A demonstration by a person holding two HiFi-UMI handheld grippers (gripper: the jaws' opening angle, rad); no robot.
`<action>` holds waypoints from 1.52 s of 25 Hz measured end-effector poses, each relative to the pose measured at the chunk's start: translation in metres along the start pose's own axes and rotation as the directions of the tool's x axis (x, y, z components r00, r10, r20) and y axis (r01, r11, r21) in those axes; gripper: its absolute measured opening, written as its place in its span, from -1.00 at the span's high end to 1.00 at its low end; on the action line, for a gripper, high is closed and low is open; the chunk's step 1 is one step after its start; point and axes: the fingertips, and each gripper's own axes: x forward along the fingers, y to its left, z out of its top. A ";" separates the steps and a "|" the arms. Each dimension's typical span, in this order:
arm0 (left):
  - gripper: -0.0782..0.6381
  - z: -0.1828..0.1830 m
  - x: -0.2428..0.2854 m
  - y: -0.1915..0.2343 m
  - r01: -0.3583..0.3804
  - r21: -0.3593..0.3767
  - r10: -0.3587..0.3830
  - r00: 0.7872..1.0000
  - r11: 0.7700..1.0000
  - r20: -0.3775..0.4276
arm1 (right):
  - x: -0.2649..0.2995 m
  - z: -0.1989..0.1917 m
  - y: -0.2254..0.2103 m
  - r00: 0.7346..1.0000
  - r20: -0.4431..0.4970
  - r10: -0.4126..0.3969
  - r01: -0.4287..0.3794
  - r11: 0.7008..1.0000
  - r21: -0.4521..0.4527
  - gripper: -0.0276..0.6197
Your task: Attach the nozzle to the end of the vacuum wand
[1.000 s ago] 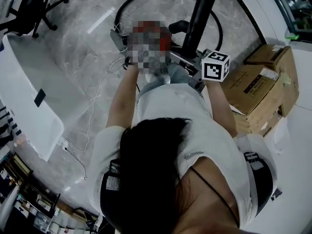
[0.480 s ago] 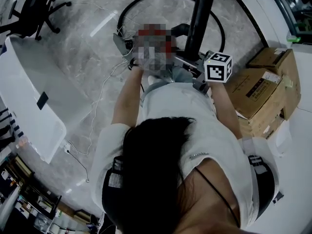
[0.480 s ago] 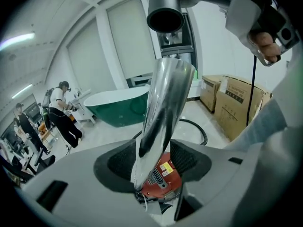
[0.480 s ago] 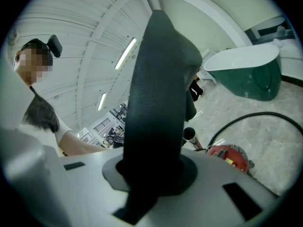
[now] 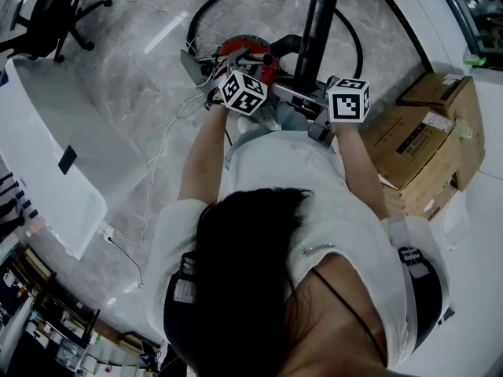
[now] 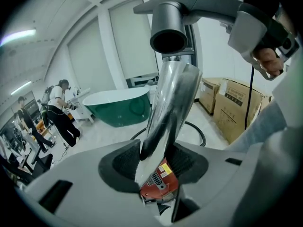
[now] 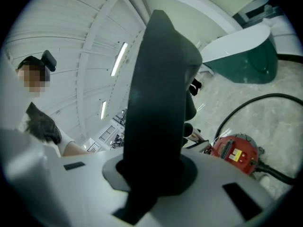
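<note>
Seen from above, a person reached both forearms forward, the two grippers near each other over a red vacuum canister (image 5: 245, 53) on the floor.

The left gripper (image 6: 157, 162) had just been closing its jaws, and the shiny metal vacuum wand (image 6: 170, 98) stood between them, with both pads against its sides. The wand's long axis ran straight away from these jaws, rising and leaning slightly right, to a free tip.

The right gripper (image 7: 154, 174) had its jaws clamped on the dark nozzle (image 7: 158, 103), which stood up out of them and filled most of that gripper's view. Its long axis ran away from those jaws as well.

The relation that mattered was at the wand's tip. In the left gripper view, the nozzle's open round mouth (image 6: 168, 38) sat directly beyond the left jaws, just past the tip and facing back down the wand. The rest of the nozzle ran off to the right, toward the hand (image 6: 266, 60) that held the right gripper. Mouth and tip were just beside each other. Whether they touched could not be told, and the nozzle did not look slid on yet.

Judging from this, the right hand was the one placed to act, by pushing the mouth down along the wand's axis toward the left jaws while the left gripper steadied the wand
</note>
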 end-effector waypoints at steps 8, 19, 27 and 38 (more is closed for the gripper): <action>0.30 -0.002 0.000 0.003 0.028 -0.021 -0.028 1.000 0.999 0.002 | 0.006 -0.006 -0.002 1.000 -0.028 0.010 -0.010 1.000 0.011 0.72; 0.30 -0.004 -0.002 0.002 0.042 -0.022 -0.042 0.999 0.999 0.003 | 0.010 -0.025 -0.009 0.991 -0.097 0.092 -0.086 0.994 0.070 0.72; 0.30 -0.006 -0.003 -0.001 0.041 -0.028 -0.041 0.999 0.999 -0.002 | 0.009 -0.028 -0.010 0.976 -0.136 0.170 -0.152 0.979 0.134 0.72; 0.29 -0.014 -0.004 0.001 0.062 -0.056 -0.062 0.998 0.997 -0.009 | 0.018 -0.043 -0.010 0.975 -0.207 0.076 -0.072 0.997 0.029 0.73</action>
